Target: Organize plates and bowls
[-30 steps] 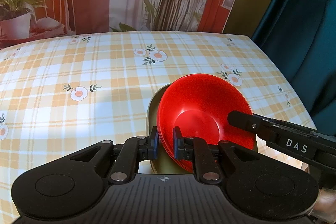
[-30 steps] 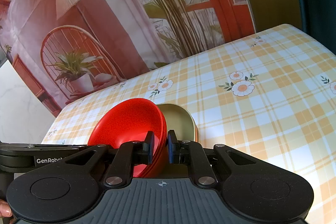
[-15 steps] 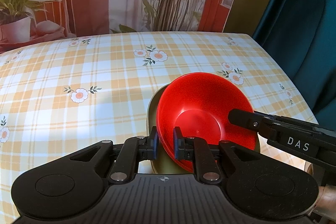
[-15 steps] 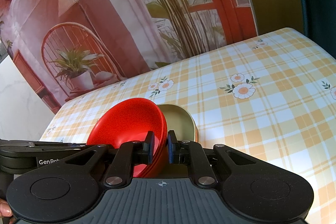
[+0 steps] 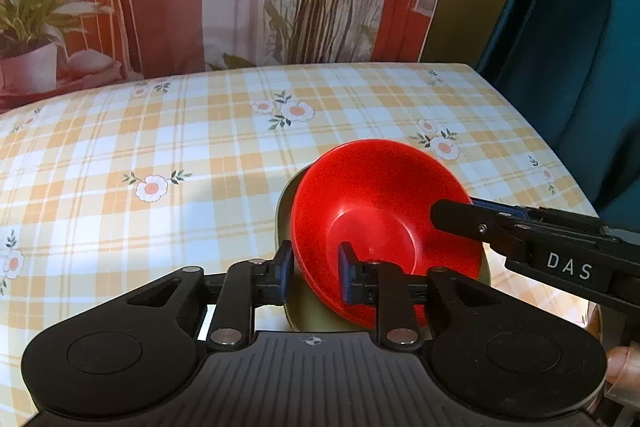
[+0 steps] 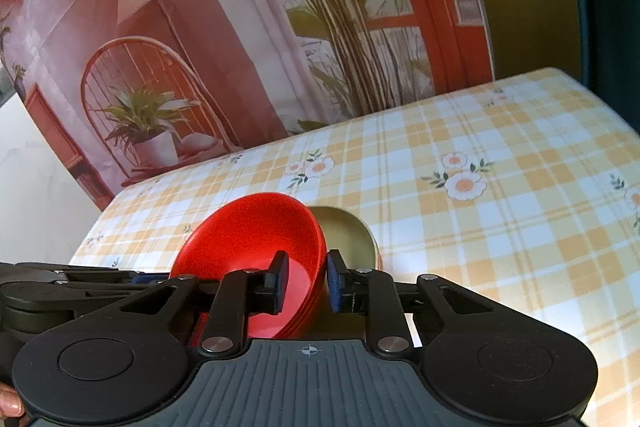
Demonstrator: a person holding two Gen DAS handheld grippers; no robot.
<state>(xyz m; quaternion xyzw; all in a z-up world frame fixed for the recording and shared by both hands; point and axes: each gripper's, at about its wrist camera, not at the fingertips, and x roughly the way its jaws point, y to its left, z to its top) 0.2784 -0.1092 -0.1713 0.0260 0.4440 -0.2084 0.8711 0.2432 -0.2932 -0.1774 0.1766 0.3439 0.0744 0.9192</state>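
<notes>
A red bowl (image 5: 384,203) sits nested in an olive-green dish (image 5: 286,195) on the checked tablecloth. My left gripper (image 5: 314,267) has its jaws on either side of the bowl's near-left rim, slightly parted. In the right wrist view my right gripper (image 6: 306,279) straddles the right rim of the red bowl (image 6: 248,231), jaws also slightly parted, with the olive dish (image 6: 348,231) behind. The right gripper's fingers (image 5: 472,217) reach in from the right in the left wrist view.
The table (image 5: 160,131) has a yellow plaid cloth with flowers. A printed backdrop with a chair and plants hangs behind it. A dark teal curtain (image 5: 568,27) stands at the right edge.
Both grippers' jaws have opened a little around the bowl's rim. Both cameras have risen and pulled back slightly; the bowl and dish stay in place.
</notes>
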